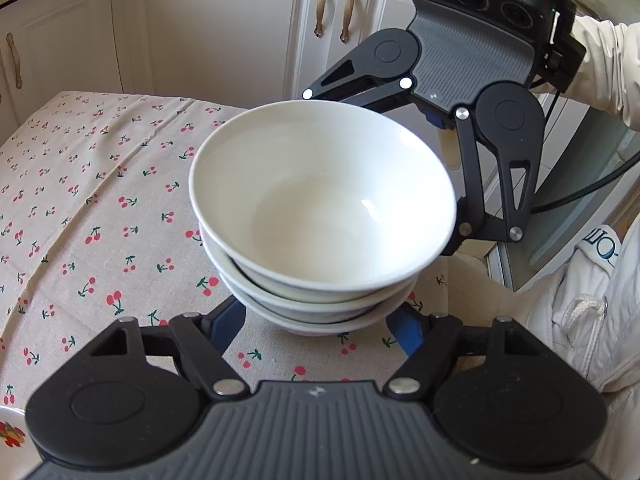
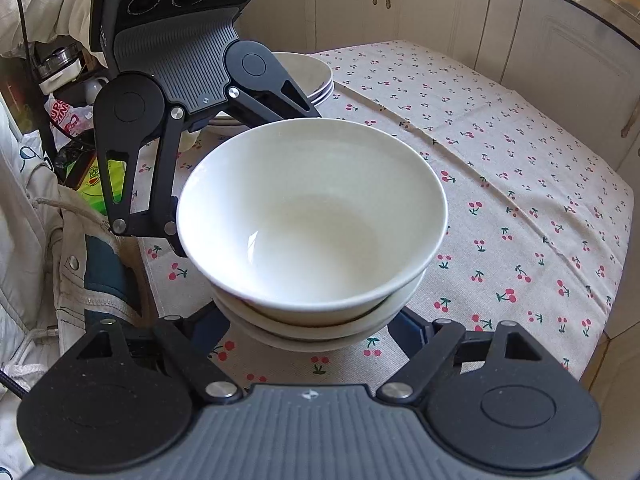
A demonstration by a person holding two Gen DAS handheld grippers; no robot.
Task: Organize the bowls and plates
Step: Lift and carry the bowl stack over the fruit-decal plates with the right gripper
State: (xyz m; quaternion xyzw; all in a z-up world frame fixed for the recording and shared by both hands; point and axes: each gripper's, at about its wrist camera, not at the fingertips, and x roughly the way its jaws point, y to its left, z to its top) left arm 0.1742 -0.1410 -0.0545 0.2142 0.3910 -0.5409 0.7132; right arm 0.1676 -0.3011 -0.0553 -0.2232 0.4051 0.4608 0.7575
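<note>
A stack of three white bowls (image 1: 320,208) stands on the cherry-print tablecloth (image 1: 80,200); the stack fills the middle of the right wrist view too (image 2: 312,216). My left gripper (image 1: 320,320) has its blue-padded fingers spread on either side of the stack's base. My right gripper (image 2: 312,328) does the same from the opposite side and shows in the left wrist view behind the stack (image 1: 400,168). The left gripper shows in the right wrist view (image 2: 224,176). The fingertips are hidden under the bowls, so touching cannot be told.
Another stack of white bowls and plates (image 2: 312,76) stands behind on the table. White cabinets (image 1: 224,28) lie beyond the table. A patterned plate edge (image 1: 10,428) shows at the lower left. Bags and clutter (image 2: 80,148) sit off the table's side.
</note>
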